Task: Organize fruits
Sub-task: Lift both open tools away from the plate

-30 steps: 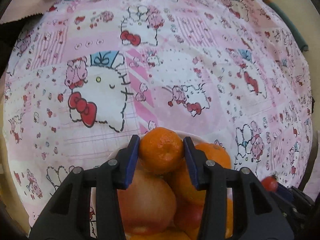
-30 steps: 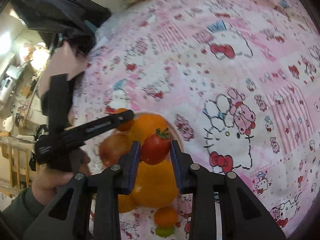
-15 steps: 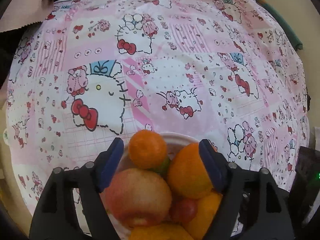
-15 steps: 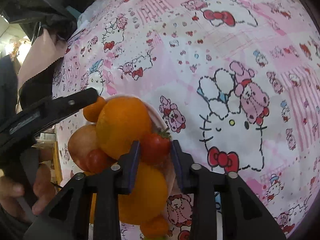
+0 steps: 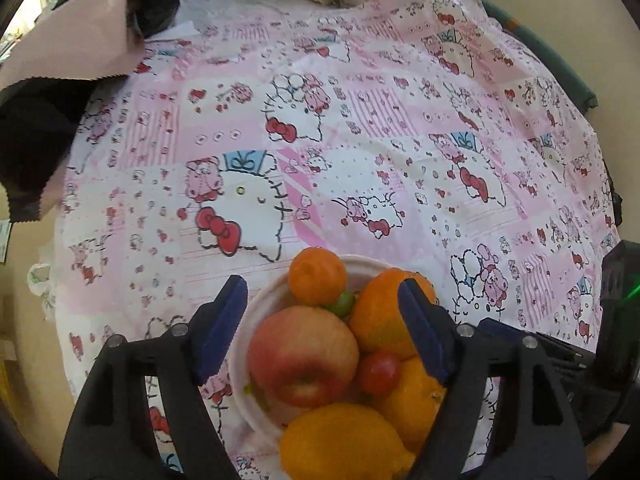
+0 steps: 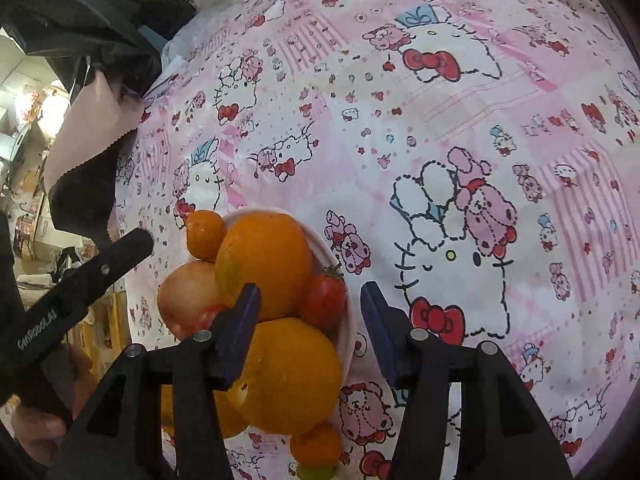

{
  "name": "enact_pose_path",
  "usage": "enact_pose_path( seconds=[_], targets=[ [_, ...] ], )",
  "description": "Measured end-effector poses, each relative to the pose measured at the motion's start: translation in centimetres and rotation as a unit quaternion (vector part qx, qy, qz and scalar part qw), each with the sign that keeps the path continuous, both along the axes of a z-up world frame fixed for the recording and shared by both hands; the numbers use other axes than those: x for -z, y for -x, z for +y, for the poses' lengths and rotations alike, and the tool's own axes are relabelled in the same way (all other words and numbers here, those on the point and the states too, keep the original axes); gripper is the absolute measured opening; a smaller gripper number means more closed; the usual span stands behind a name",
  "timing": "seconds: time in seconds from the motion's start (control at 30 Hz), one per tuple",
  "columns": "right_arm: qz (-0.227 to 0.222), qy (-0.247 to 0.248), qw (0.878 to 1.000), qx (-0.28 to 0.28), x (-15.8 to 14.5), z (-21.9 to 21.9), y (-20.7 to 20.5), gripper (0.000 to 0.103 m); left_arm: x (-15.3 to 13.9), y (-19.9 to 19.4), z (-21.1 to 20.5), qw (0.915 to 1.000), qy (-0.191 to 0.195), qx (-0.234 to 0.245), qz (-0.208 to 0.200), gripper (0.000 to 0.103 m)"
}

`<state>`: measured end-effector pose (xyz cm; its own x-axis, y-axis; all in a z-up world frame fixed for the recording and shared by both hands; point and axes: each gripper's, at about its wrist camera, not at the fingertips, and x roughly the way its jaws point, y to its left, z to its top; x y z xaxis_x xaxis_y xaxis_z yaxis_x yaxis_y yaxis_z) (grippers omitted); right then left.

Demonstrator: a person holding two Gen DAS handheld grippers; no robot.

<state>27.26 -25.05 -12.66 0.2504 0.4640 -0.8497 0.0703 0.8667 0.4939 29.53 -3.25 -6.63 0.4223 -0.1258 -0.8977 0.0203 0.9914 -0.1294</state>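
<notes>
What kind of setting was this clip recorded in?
Most likely a home, at a round table. It is covered with a pink cartoon-print tablecloth, a white bowl piled with fruit sits on it, and dark clothing is heaped at the far edge.

You see a pink-and-white patchwork tablecloth [image 5: 360,152] printed with cartoon cats and red bows. The white bowl [image 5: 256,308] holds orange citrus [image 6: 266,260], a red-yellow apple [image 5: 302,354] and a red tomato [image 6: 322,296]. Both grippers are black with blue pads [image 5: 220,320].
</notes>
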Motion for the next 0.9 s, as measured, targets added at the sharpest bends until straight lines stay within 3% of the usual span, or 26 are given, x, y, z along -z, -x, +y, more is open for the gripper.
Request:
enact_pose_path(
  seconds=[0.13,0.33,0.5,0.9],
  targets=[
    [-0.007,-0.005,1.0,0.008,-1.1,-0.5,0.7,0.055,-1.0,1.5,0.7,0.9998,-0.007,-0.01,-0.015,0.075],
    [-0.028,-0.015,0.999,0.02,-3.3,-1.3,2.6,0.066,-2.2,4.2,1.4,0.9993,-0.015,-0.017,-0.028,0.075],
    [-0.039,-0.018,0.999,0.02,-4.7,-1.8,4.4,0.067,-3.4,6.9,1.4,0.9987,-0.024,-0.008,-0.045,0.075],
    [-0.061,-0.031,0.998,0.015,-7.0,-2.4,10.0,0.067,-5.2,12.6,2.9,0.9971,-0.03,-0.037,-0.06,0.075]
  ],
)
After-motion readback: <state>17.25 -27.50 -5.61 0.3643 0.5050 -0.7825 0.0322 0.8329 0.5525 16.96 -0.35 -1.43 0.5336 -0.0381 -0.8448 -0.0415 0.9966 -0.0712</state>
